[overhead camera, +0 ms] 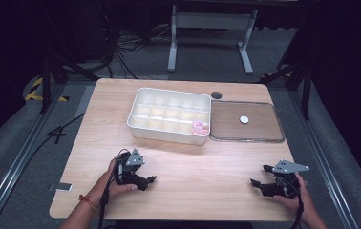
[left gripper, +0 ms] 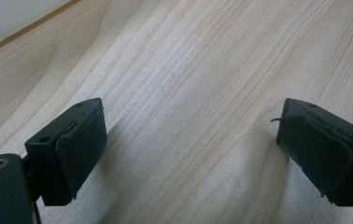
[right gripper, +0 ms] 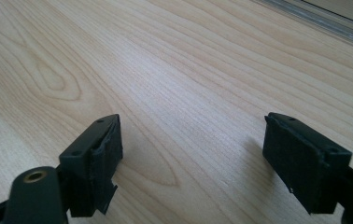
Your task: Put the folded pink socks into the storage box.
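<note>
My left gripper rests low over the wooden table near its front left, held in a hand, jaws wide apart with bare wood between them. My right gripper sits near the front right edge in the other hand, open too, nothing between its pads. At the back a white compartment box holds a small pink object in its front right cell. Beside it lies a clear flat lid with a small white disc on it.
A dark round hole marks the tabletop behind the lid. The box's white wall shows at the top left of the left gripper view, and the lid's rim at the top right of the right gripper view. Cables and a stand's legs lie on the floor beyond.
</note>
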Demonstrator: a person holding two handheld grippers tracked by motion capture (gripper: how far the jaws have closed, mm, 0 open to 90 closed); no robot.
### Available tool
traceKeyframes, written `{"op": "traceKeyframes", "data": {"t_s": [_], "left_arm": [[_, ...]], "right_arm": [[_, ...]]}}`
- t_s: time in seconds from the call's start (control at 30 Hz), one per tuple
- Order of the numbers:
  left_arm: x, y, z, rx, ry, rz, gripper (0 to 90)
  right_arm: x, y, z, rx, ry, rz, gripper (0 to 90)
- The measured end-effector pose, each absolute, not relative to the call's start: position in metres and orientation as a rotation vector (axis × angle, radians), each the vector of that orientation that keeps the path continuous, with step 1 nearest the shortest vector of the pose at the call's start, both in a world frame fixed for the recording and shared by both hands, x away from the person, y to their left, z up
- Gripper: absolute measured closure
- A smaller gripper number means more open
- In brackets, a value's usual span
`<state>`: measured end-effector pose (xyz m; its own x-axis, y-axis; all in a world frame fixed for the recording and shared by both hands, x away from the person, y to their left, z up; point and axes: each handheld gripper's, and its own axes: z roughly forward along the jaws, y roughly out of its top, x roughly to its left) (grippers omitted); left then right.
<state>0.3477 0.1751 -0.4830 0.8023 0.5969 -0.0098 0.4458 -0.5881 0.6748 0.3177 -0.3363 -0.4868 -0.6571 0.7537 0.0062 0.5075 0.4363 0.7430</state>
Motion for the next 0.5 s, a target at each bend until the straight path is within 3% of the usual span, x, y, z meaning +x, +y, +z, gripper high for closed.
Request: {"op": "traceKeyframes", "data": {"t_s": [0.5], "left_arm": [[0.346, 0.1747, -0.4832, 2.289, 0.78, 0.291, 9.1]], "right_arm": [[0.3178, -0.3364, -0.4868, 1.09, 2.362, 1.055, 20.1]]}}
